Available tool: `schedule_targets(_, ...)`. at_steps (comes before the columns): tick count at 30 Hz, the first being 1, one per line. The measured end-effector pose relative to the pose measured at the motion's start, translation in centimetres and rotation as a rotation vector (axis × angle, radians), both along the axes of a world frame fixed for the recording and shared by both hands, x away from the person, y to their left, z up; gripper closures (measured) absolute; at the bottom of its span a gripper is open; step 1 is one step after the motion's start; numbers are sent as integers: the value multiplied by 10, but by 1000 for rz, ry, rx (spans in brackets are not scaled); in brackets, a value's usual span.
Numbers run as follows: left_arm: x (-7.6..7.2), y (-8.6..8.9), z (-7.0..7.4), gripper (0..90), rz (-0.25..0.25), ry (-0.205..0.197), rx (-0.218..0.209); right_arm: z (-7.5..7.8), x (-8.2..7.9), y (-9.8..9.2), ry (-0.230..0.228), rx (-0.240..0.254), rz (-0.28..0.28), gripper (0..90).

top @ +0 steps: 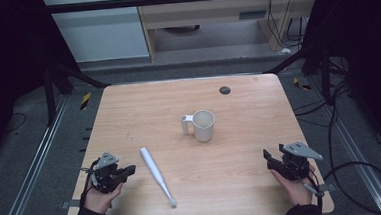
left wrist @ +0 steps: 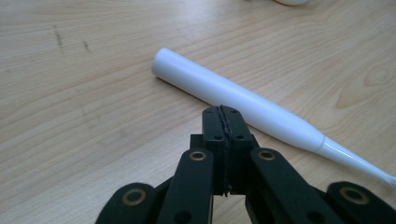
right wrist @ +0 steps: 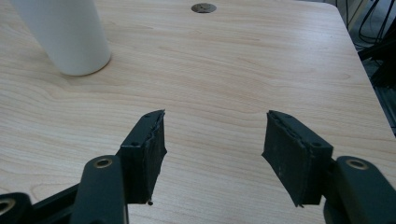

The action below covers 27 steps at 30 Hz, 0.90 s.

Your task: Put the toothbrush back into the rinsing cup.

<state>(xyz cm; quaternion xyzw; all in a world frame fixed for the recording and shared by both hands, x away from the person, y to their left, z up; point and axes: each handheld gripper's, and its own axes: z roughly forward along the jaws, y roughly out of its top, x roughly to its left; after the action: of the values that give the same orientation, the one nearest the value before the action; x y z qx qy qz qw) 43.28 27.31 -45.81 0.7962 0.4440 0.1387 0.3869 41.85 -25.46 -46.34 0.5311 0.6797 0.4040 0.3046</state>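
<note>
Near the middle of the wooden surface (top: 128, 111) a white mug (top: 203, 125) stood upright, and a white electric toothbrush (top: 156, 175) lay flat nearer the person, just beside the left claw (top: 127, 171). That claw was clenched on nothing, its jaws pressed together short of the toothbrush handle. At the right edge the right claw (top: 269, 159) was released, jaws wide apart over bare wood.

- Wooden table (top: 128, 106), pale grain, with a dark round hole (top: 224, 90) near its far edge.
- White cup (top: 203, 125) stands nearer than the hole.
- White toothbrush (top: 156, 174) lies near-left of the cup.
</note>
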Motion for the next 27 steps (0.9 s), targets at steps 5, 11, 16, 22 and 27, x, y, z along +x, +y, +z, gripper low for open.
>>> schedule_targets(5, -4, -13, -2, 895, -68, 18, 20, -2, 1, 1, 7, -7, 5, 380)
schedule_targets(11, -6, -22, -4, 895, -117, 42, 26, -3, 1, 0, 16, -4, 7, 365)
schedule_targets(16, -8, -34, -8, 895, -168, 69, 49, -4, 2, 1, 18, -9, 2, 346)
schedule_targets(22, -11, -45, -10, 895, -224, 86, 68, -5, 3, 0, 25, -13, -2, 332)
schedule_targets(27, -13, -51, -12, 895, -254, 101, 77, -6, 3, 0, 31, -10, 0, 320)
